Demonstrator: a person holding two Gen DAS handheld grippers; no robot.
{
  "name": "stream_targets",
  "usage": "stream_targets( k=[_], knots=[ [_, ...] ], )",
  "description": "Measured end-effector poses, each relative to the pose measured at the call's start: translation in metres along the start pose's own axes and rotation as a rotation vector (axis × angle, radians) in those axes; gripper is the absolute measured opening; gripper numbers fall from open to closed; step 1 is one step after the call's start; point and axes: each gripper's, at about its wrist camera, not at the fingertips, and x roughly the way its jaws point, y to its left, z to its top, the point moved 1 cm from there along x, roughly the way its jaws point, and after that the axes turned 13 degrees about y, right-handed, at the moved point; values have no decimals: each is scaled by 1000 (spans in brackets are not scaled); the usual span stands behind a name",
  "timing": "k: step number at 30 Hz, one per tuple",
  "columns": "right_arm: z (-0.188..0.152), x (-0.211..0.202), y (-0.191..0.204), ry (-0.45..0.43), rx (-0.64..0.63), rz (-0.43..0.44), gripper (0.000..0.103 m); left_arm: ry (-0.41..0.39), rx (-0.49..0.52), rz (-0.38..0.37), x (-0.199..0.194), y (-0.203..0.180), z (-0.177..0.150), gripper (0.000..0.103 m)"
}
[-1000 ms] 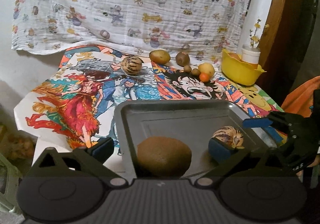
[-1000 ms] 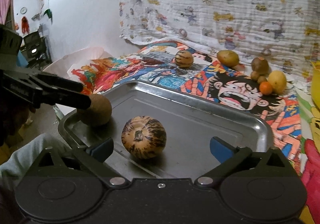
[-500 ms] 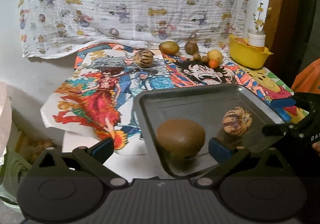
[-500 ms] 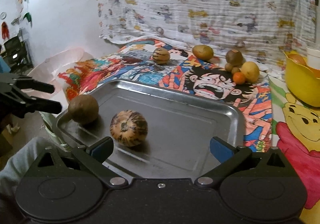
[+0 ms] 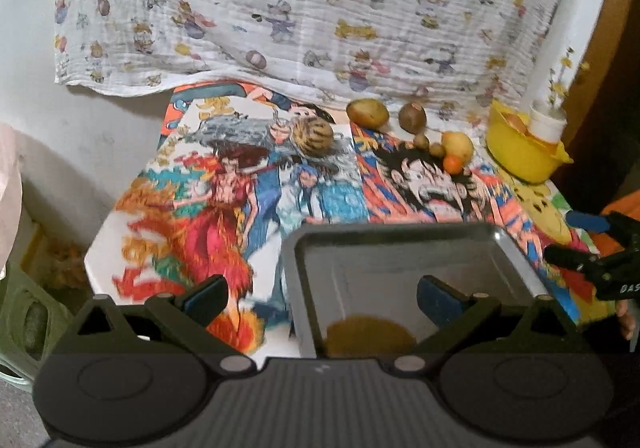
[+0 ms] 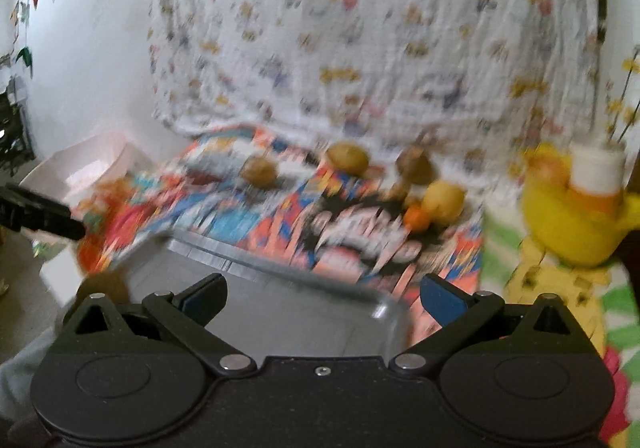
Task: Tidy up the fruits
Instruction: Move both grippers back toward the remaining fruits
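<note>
A metal tray (image 5: pixel 400 248) lies at the near edge of the cartoon-print table, also in the blurred right wrist view (image 6: pixel 280 280). A brown round fruit (image 5: pixel 368 332) sits in its near left corner, partly hidden by my left gripper (image 5: pixel 320 298), which is open and empty above it. The brown fruit also shows in the right wrist view (image 6: pixel 105 284). My right gripper (image 6: pixel 323 295) is open and empty above the tray's near right. On the cloth lie a striped melon (image 5: pixel 313 134), a potato (image 5: pixel 367 113), a brown fruit (image 5: pixel 413 117), a lemon (image 5: pixel 457 144) and a small orange (image 5: pixel 453 164).
A yellow bowl (image 5: pixel 522 152) with a white cup (image 5: pixel 547 124) stands at the back right. A printed sheet hangs behind the table. The table's left edge drops to a green crate (image 5: pixel 24 312). The right gripper shows at the right in the left wrist view (image 5: pixel 588 244).
Both grippers have pulled back and risen from the tray. The striped melon in the tray has dropped out of sight behind the gripper bodies. The right wrist view is now blurred by motion.
</note>
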Motion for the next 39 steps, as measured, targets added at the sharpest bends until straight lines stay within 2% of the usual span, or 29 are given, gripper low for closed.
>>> stream_targets(
  k=[3,8,13,17,22,31,39],
  knots=[
    [22,-8,-14,-48,-3,-14,102,11,-5,-24,2,1,20,102],
    [57,-7,-28,-70,-40,-32,102,-8,25,4,10,-5,56,102],
    [87,2,-33,-41,-90,-9,102,-6,58,18,29,-14,88,102],
    [106,14,-38,11,-106,10,102,11,82,-17,46,-24,109,102],
    [98,36,-47,67,-121,-28,102,5,152,-43,67,-43,133,102],
    [77,78,-62,108,-114,-56,102,29,216,-77,112,-56,169,102],
    [80,124,-77,150,39,-12,102,14,248,-72,152,-58,194,102]
  ],
)
